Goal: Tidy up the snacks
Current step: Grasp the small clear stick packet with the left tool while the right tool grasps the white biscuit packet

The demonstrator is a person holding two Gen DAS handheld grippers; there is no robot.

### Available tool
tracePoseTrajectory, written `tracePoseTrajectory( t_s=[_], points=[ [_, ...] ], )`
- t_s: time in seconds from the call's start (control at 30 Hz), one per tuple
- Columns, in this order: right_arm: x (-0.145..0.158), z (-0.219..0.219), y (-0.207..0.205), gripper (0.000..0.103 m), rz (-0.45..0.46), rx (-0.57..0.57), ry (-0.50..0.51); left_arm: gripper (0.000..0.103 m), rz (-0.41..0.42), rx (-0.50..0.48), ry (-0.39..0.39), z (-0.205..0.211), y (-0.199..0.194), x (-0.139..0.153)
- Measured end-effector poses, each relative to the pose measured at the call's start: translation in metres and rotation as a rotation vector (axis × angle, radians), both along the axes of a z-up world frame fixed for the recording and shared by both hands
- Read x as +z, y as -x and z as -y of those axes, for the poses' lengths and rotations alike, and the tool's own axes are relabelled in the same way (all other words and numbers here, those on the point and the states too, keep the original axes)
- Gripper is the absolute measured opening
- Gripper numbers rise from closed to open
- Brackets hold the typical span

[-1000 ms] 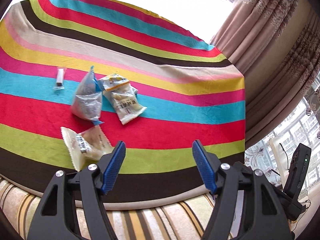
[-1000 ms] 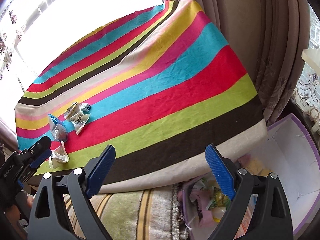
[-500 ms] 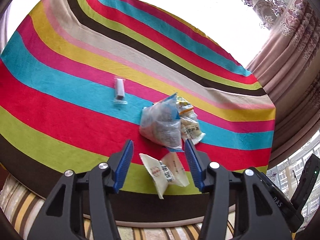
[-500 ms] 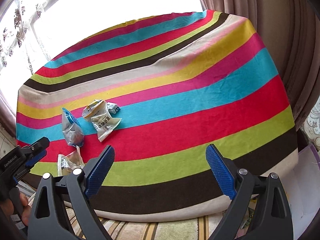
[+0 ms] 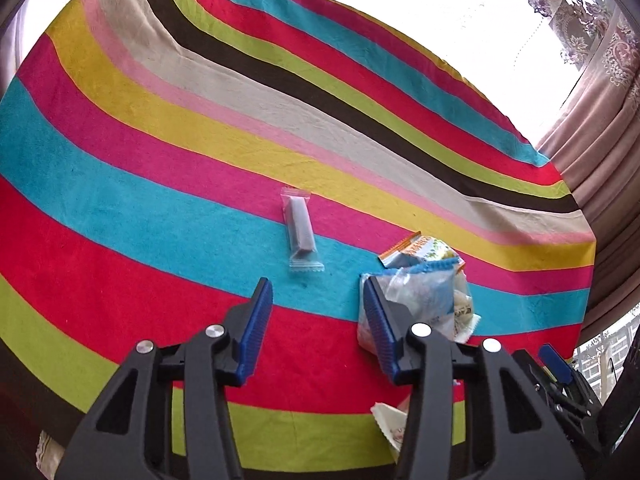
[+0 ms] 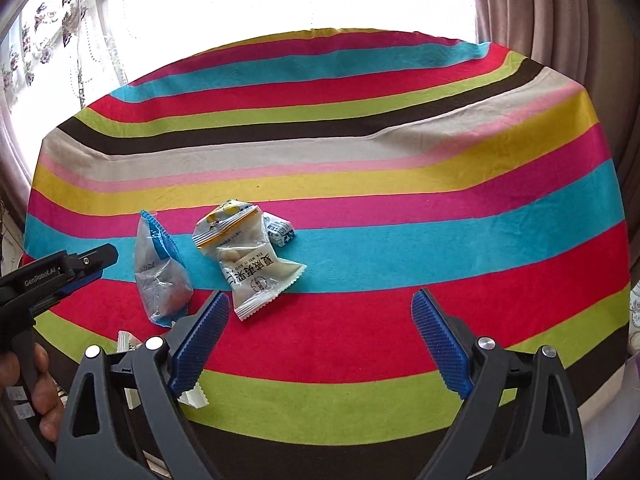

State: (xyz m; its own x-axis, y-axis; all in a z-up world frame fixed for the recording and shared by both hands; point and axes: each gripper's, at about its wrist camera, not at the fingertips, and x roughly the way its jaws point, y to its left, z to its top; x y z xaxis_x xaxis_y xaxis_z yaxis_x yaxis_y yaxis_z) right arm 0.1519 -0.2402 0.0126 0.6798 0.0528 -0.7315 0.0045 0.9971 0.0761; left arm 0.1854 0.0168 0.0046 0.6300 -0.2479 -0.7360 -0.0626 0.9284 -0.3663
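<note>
Several snack packets lie on a striped tablecloth [image 5: 160, 184]. In the left wrist view a small clear bar packet [image 5: 301, 229] lies just ahead of my open, empty left gripper [image 5: 316, 308]. A clear blue-edged bag [image 5: 420, 300] sits against its right finger, with an orange-trimmed packet [image 5: 424, 249] behind it and a cream packet [image 5: 394, 424] below. In the right wrist view my open, empty right gripper [image 6: 320, 324] hovers near the front edge. The blue-edged bag [image 6: 160, 276], a white nut packet [image 6: 252, 276], a small blue candy [image 6: 279, 231] and the cream packet [image 6: 192, 396] lie left of it.
Curtains [image 6: 560, 20] hang at the right and bright windows [image 5: 400, 0] lie beyond the table's far edge. The left gripper's body [image 6: 52, 280] and the hand holding it show at the left of the right wrist view.
My left gripper has swung left and forward over the table, narrowing a little, so the bar packet now lies ahead of it. My right gripper has swung left from the box toward the packets.
</note>
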Motion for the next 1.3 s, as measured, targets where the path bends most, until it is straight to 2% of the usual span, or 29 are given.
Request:
tracePoseTrajectory(
  t_s=[0.23,0.47,0.63,0.7,0.73,0.8,0.87,1.0,1.17,1.3],
  points=[
    [-0.011,-0.021,-0.029,0.09,-0.007,0.068,0.032,0.046,-0.046,-0.039,-0.081,0.005,-0.04,-0.021],
    [-0.025,-0.042,-0.056,0.09,-0.025,0.137,0.094,0.045,-0.014,-0.075,-0.206,0.013,-0.06,-0.024],
    [-0.036,-0.046,-0.072,0.09,-0.06,0.152,0.098,0.035,0.008,-0.092,-0.329,0.024,-0.061,-0.027],
    [-0.039,-0.048,-0.074,0.09,-0.061,0.162,0.095,0.024,0.016,-0.087,-0.369,0.026,-0.06,-0.027],
    [-0.04,-0.049,-0.075,0.087,-0.065,0.167,0.089,0.022,0.021,-0.085,-0.386,0.027,-0.06,-0.028],
    [-0.042,-0.049,-0.078,0.081,-0.073,0.171,0.073,0.019,0.027,-0.084,-0.396,0.027,-0.06,-0.028],
    [-0.045,-0.048,-0.08,0.069,-0.087,0.179,0.049,0.016,0.028,-0.083,-0.397,0.026,-0.059,-0.027],
    [-0.046,-0.049,-0.076,0.066,-0.087,0.186,0.049,0.013,0.031,-0.069,-0.36,0.021,-0.058,-0.027],
    [-0.044,-0.047,-0.07,0.044,-0.076,0.177,0.059,0.013,0.032,-0.044,-0.321,0.014,-0.054,-0.027],
    [-0.043,-0.044,-0.065,0.043,-0.076,0.176,0.046,0.013,0.03,-0.028,-0.299,0.01,-0.05,-0.027]
  ],
)
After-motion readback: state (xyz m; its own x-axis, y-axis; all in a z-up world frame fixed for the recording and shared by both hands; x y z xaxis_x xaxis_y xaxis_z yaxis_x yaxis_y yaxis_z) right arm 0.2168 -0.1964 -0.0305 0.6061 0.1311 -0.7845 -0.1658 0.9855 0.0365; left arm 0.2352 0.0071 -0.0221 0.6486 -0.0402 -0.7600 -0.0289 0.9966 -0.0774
